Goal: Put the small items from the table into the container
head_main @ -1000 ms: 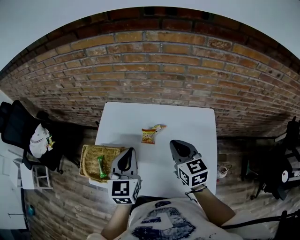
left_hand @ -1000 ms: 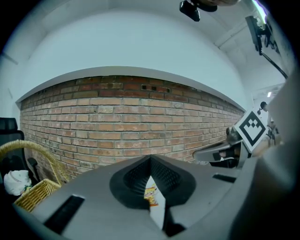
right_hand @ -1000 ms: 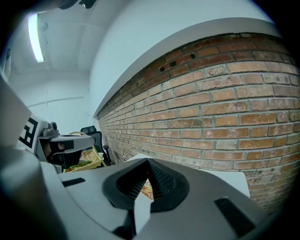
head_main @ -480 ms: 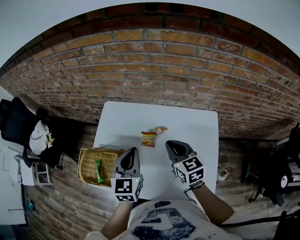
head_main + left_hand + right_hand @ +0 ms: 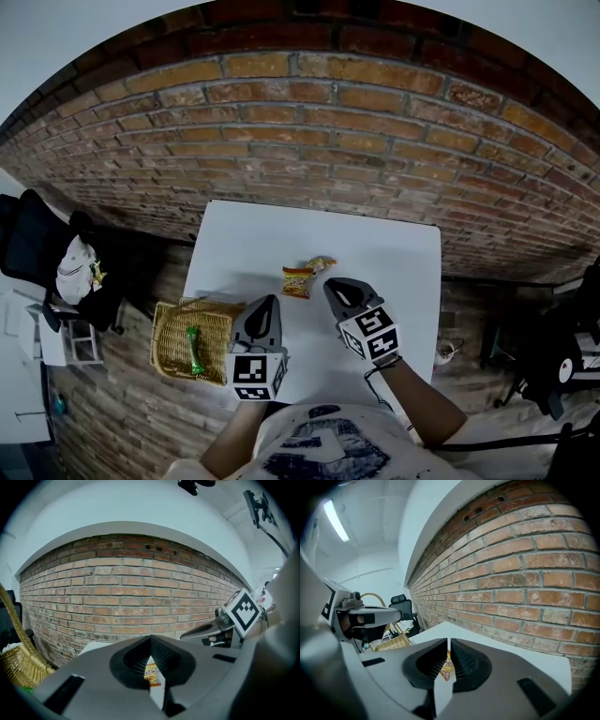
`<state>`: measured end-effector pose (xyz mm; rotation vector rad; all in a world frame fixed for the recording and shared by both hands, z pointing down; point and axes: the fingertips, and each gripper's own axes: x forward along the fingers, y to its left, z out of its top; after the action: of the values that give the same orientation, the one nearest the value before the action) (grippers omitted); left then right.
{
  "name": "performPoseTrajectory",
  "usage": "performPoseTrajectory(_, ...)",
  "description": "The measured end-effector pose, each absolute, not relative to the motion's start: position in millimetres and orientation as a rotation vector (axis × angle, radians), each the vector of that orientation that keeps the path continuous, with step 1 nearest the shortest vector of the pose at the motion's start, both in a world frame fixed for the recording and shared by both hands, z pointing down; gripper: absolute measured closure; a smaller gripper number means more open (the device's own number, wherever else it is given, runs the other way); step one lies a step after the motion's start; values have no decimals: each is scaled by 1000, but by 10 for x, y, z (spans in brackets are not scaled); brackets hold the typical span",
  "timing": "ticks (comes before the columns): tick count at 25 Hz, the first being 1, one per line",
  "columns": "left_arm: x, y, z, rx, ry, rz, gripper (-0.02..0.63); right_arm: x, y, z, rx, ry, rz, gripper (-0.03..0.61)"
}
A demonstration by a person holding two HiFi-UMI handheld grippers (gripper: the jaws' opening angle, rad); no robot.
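An orange snack packet (image 5: 297, 280) lies on the white table (image 5: 394, 253), with a smaller yellowish wrapper (image 5: 321, 263) just behind it. The packet also shows past the jaw tips in the left gripper view (image 5: 152, 676) and the right gripper view (image 5: 447, 666). My left gripper (image 5: 268, 302) hovers just short of the packet, its jaws shut with nothing between them. My right gripper (image 5: 333, 288) is to the packet's right, also shut and empty. A wicker basket (image 5: 172, 339) stands beside the table's left edge, holding a green packet (image 5: 193, 348).
A brick wall (image 5: 309, 141) rises behind the table. A dark chair (image 5: 37, 253) with a white bag stands at far left. The basket's rim and handle (image 5: 16, 660) show at the left gripper view's left edge. The right gripper's marker cube (image 5: 244, 611) appears there at right.
Both grippers have moved forward and down toward the orange packet, the right one swinging left. Nothing on the table has shifted.
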<state>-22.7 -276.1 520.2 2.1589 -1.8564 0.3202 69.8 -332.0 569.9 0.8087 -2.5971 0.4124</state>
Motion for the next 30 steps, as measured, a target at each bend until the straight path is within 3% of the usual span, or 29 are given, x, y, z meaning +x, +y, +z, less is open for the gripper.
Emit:
performPoseTrajectory(12, -166, -2946, 5442, 2133, -1809, 356, 566, 693, -3537, 6011, 763, -2539, 397, 552)
performPoseTrajectory(14, -170, -2978, 5488, 2123, -1805, 368, 566, 696, -3569, 6058, 753, -2533, 407, 493)
performPoseTrajectory(30, -164, -3261, 5729, 2106, -1770, 390, 566, 637, -3805, 6539, 642, -2461, 385, 306)
